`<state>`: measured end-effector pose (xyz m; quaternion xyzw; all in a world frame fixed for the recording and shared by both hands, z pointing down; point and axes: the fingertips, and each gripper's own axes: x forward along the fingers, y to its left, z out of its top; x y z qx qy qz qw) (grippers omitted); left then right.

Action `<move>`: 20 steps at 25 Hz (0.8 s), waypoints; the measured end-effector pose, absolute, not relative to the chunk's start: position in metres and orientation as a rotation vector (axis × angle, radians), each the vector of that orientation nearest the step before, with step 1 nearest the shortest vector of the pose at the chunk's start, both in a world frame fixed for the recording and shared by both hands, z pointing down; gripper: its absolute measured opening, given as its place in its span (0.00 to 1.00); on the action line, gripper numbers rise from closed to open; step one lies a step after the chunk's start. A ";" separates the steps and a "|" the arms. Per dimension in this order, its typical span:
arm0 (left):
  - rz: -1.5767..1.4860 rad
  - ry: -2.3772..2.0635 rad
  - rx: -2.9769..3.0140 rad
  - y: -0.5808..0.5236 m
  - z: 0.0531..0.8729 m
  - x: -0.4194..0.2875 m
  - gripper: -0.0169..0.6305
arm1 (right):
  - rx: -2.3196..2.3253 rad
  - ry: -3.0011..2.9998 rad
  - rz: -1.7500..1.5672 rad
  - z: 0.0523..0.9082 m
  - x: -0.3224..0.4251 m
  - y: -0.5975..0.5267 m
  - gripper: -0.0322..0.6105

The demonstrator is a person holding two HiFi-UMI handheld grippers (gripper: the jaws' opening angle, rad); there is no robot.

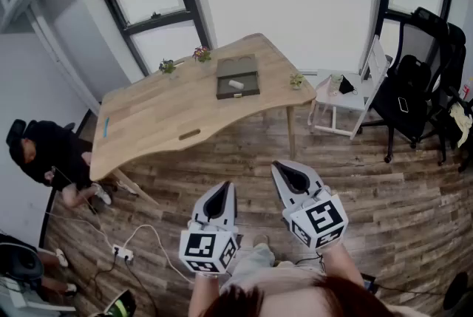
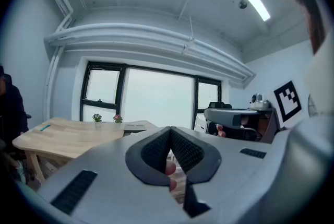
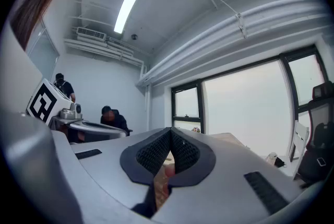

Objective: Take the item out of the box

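Note:
A dark open box [image 1: 237, 77] lies on the far side of the wooden table [image 1: 170, 112], with a small white item [image 1: 236, 84] inside it. Both grippers hang in the air over the wood floor, well short of the table. My left gripper [image 1: 224, 186] is shut with nothing between its pads. To its right, my right gripper [image 1: 284, 167] is also shut and empty. In the left gripper view the left gripper [image 2: 170, 129] points at the table [image 2: 68, 134] in the distance. In the right gripper view the right gripper's [image 3: 170, 130] pads meet at the tip.
Small potted plants [image 1: 201, 53] stand on the table's far edge and a blue pen [image 1: 106, 126] lies at its left end. A white side table [image 1: 340, 97] and a black office chair [image 1: 417, 79] stand to the right. A person [image 1: 44, 153] sits at left; a power strip [image 1: 122, 253] lies on the floor.

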<state>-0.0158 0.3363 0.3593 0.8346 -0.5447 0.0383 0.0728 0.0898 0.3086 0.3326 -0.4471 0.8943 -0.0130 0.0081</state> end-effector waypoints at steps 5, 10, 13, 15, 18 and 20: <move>0.107 -1.626 2.516 0.329 0.356 -0.015 0.03 | -1.426 2.781 -0.038 0.332 0.091 0.302 0.05; 0.111 -1.588 2.529 0.315 0.360 -0.015 0.03 | -1.455 2.765 -0.065 0.335 0.088 0.288 0.05; 0.110 -1.574 2.538 0.304 0.360 -0.020 0.03 | -1.472 2.765 -0.068 0.337 0.082 0.278 0.05; 0.104 -1.564 2.539 0.296 0.362 -0.023 0.03 | -1.476 2.765 -0.064 0.337 0.078 0.270 0.05; 0.115 -1.547 2.550 0.283 0.365 -0.025 0.03 | -1.486 2.763 -0.053 0.338 0.072 0.258 0.05; 0.124 -1.533 2.565 0.275 0.366 -0.027 0.03 | -1.500 2.760 -0.047 0.338 0.068 0.248 0.05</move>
